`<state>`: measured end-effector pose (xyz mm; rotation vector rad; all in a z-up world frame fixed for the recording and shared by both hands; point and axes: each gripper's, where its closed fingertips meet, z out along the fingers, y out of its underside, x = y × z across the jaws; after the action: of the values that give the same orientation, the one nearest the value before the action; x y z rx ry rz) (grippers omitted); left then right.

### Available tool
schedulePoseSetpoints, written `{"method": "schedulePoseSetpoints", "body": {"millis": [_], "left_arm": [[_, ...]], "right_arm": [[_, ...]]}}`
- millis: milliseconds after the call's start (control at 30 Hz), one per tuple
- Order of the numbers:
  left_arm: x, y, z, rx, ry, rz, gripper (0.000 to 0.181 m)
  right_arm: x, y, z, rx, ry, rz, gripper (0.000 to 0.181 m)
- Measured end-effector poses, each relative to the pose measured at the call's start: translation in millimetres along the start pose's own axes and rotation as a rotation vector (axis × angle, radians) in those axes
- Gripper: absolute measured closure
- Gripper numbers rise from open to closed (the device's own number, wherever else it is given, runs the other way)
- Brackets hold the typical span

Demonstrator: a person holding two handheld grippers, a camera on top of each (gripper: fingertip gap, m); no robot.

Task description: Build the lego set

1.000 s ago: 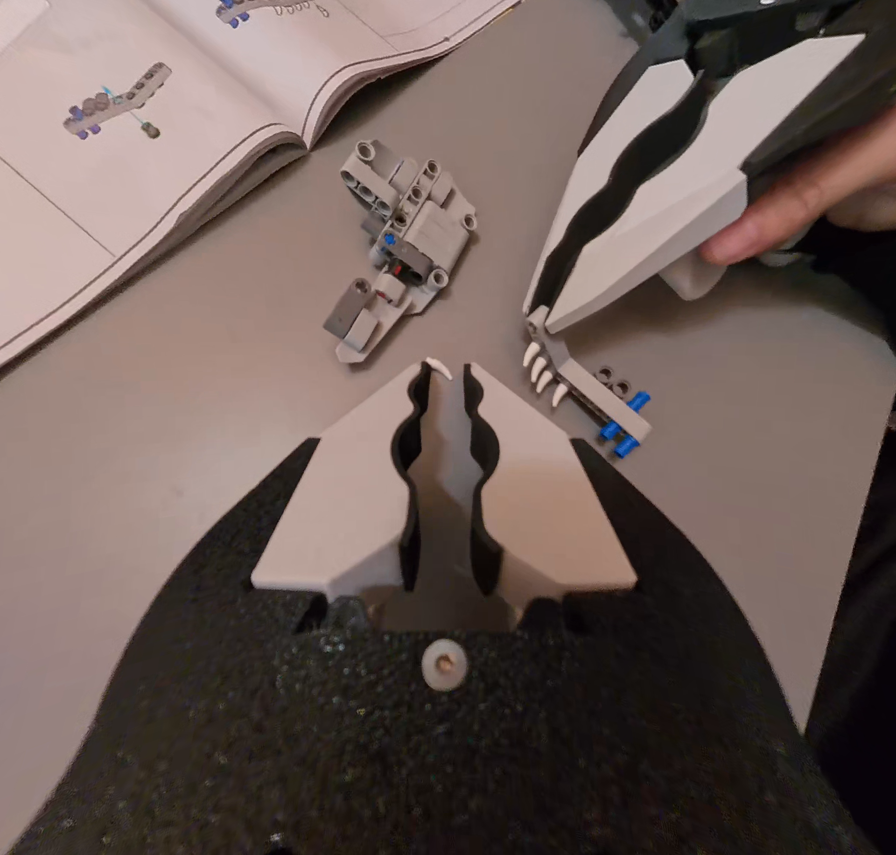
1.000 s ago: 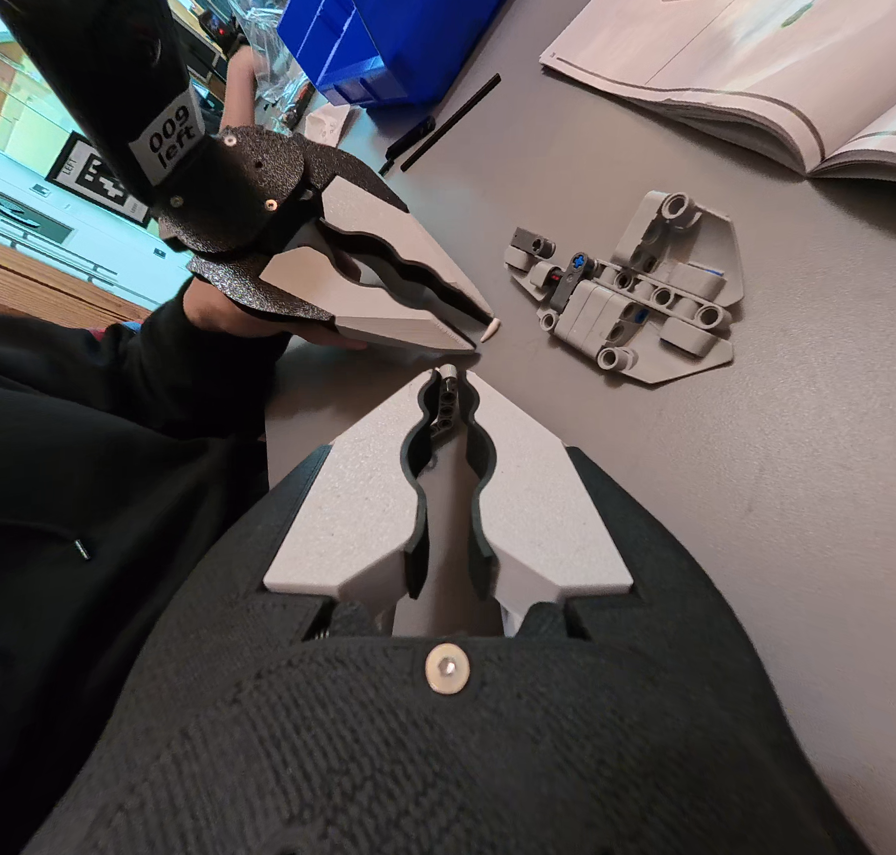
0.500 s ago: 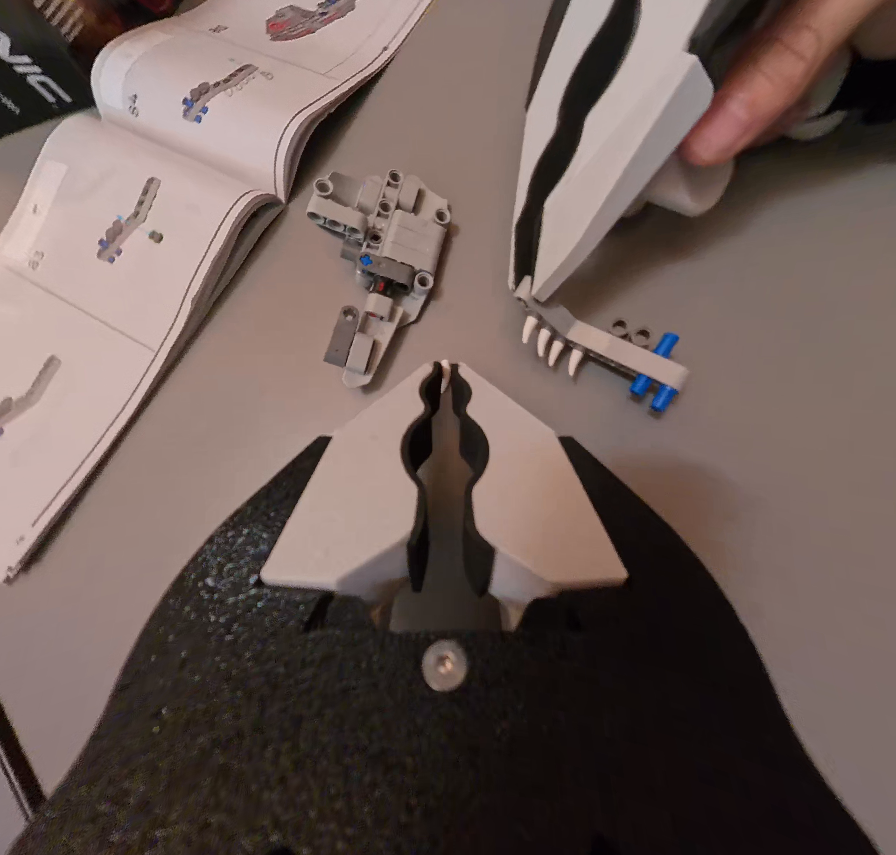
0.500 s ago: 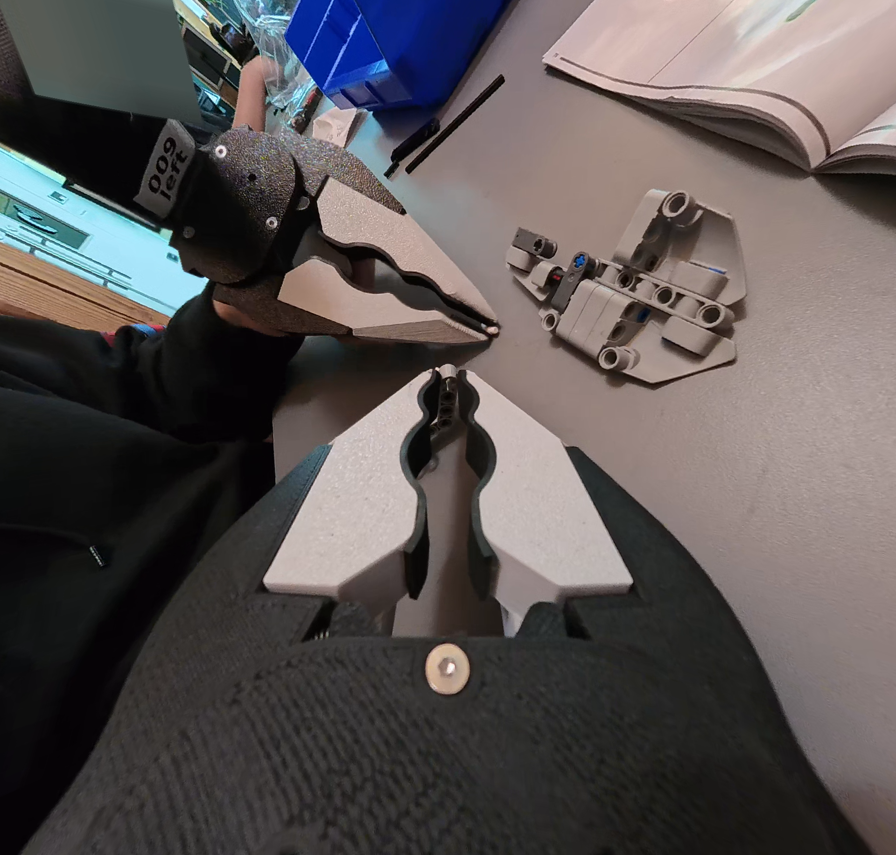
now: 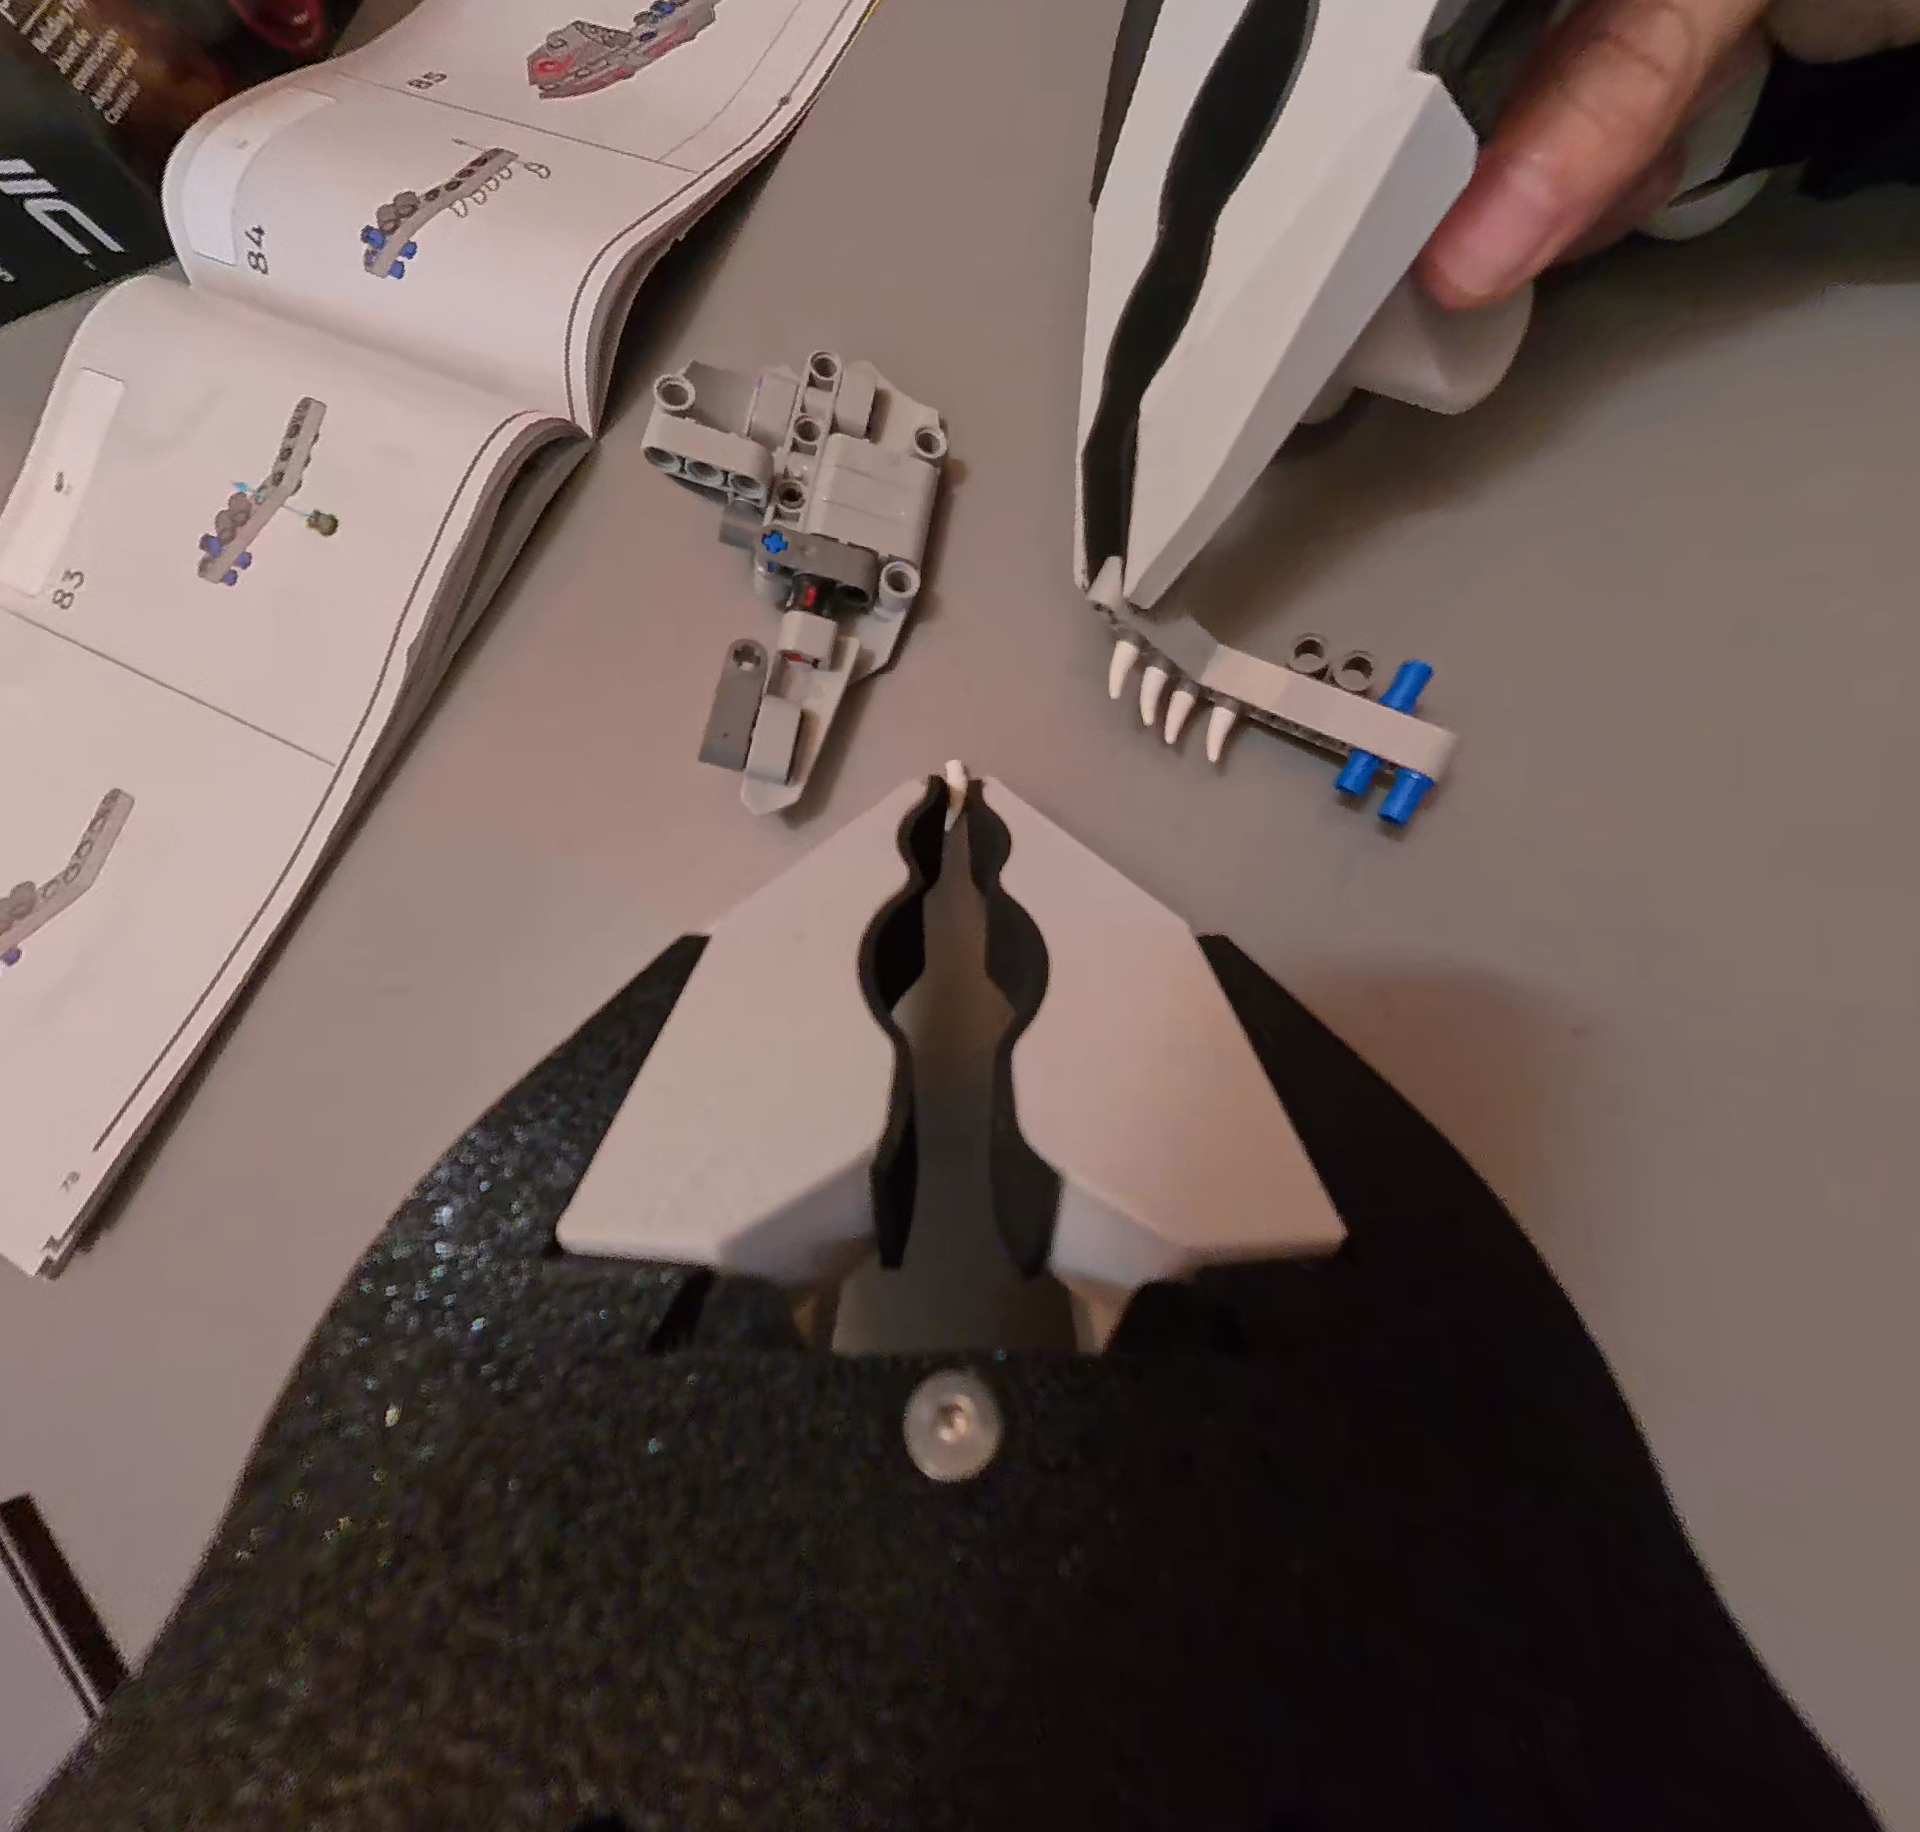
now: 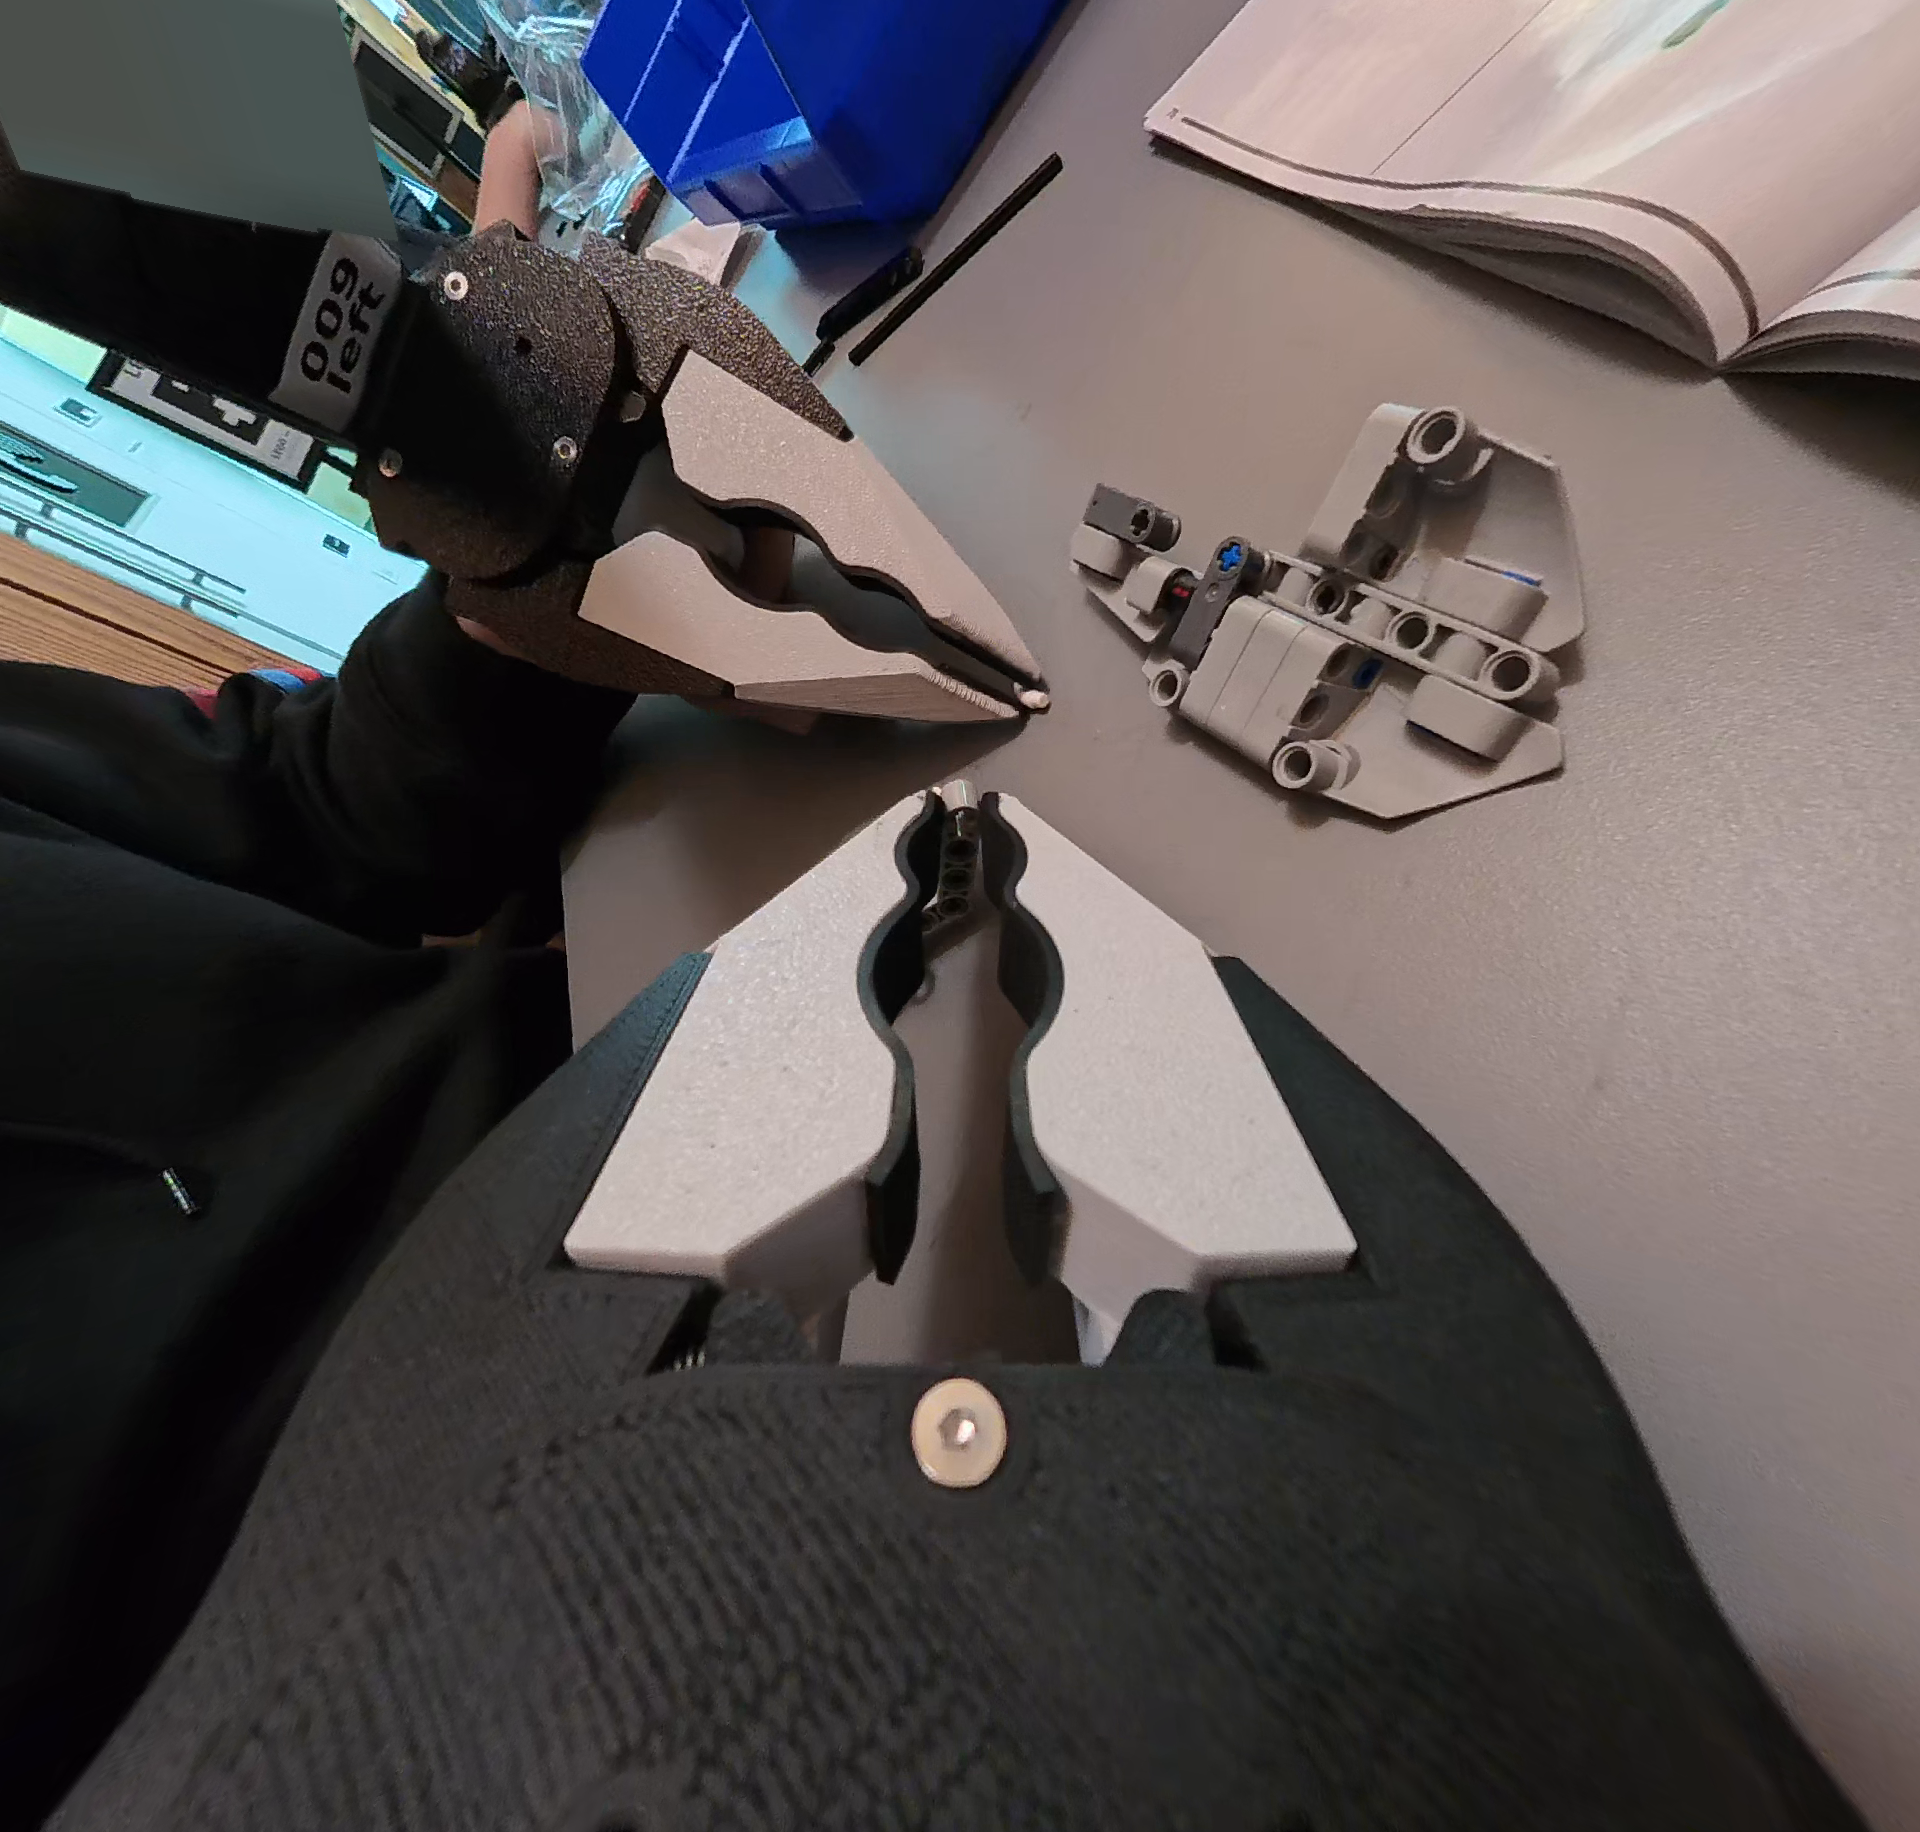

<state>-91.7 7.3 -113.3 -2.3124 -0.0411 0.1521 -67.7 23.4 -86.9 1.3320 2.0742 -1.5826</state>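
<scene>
Teeth step in hand, I judge: my left gripper [image 5: 954, 795] is pinched together on one small white tooth [image 5: 953, 783], tip poking out past the fingertips, and my right gripper [image 6: 961, 803] is clamped on the front end of the grey jaw beam [image 5: 1299, 707], resting it on the grey table [image 5: 1558, 951]. In the left wrist view the beam lies at about 2 o'clock from my left fingertips, near but apart, with four white teeth already seated along its near edge and two blue pins [image 5: 1387, 743] at its far end. The bigger grey assembly [image 5: 810, 546] lies loose at 11 o'clock, untouched, and the open instruction booklet [image 5: 312, 494] is out at 10 o'clock. In the right wrist view only the beam's holed edge shows between my right fingers; a blue bin [image 6: 831, 47] sits far off at 12 o'clock. Next move likely calls for swinging the tooth toward 2 o'clock, lining its peg with the next free hole, pressing in while the right holds firm. Which hole is free I cannot tell.
</scene>
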Motion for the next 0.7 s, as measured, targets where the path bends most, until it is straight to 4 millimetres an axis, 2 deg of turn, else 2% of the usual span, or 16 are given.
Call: {"method": "schedulePoseSetpoints", "body": {"millis": [267,700], "left_arm": [[3.8,4.8,-7.5,0.010,0.020,0.012,0.167],[-0.1,3.2,-3.6,0.001,0.063,-0.092,0.171]], "right_arm": [[0.6,1.7,1.5,-0.015,0.005,-0.001,0.176],[0.8,2.0,2.0,-0.019,0.000,0.007,0.176]]}}
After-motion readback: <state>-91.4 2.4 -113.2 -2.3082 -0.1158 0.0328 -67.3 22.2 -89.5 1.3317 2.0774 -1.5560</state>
